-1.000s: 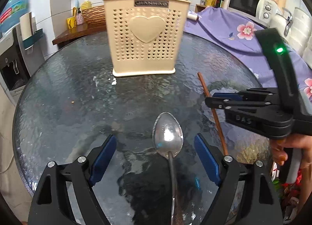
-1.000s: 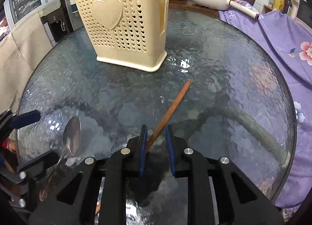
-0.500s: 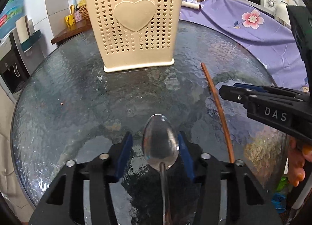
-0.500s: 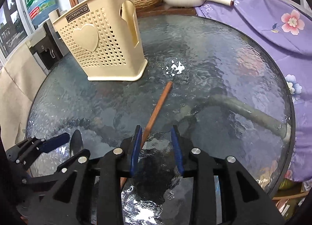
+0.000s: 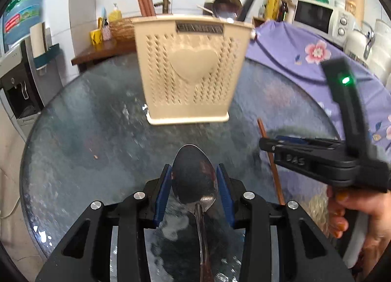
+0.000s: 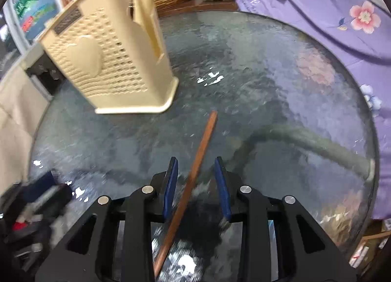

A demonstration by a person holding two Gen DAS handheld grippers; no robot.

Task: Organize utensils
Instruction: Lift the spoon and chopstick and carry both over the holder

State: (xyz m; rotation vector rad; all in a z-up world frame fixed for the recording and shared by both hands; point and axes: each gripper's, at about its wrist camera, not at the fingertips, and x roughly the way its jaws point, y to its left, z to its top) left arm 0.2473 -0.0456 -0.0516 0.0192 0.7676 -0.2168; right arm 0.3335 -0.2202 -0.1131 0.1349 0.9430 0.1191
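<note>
My left gripper (image 5: pixel 193 182) clamps the spoon (image 5: pixel 194 177), bowl forward toward the holder (image 5: pixel 190 69). My right gripper (image 6: pixel 197 184) fingers straddle the chopstick (image 6: pixel 195 167) lengthwise, not touching it.

Our left tool (image 5: pixel 193 182) has its blue pads (image 5: pixel 161 191) pressed against a spoon bowl. Our right tool (image 6: pixel 197 184) stands with pads parted, gripped by our right hand (image 5: pixel 352 218).

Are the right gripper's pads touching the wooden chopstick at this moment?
Apart. The right wrist view shows the chopstick running between the right gripper's blue pads, with glass table visible on both sides of it.
</note>
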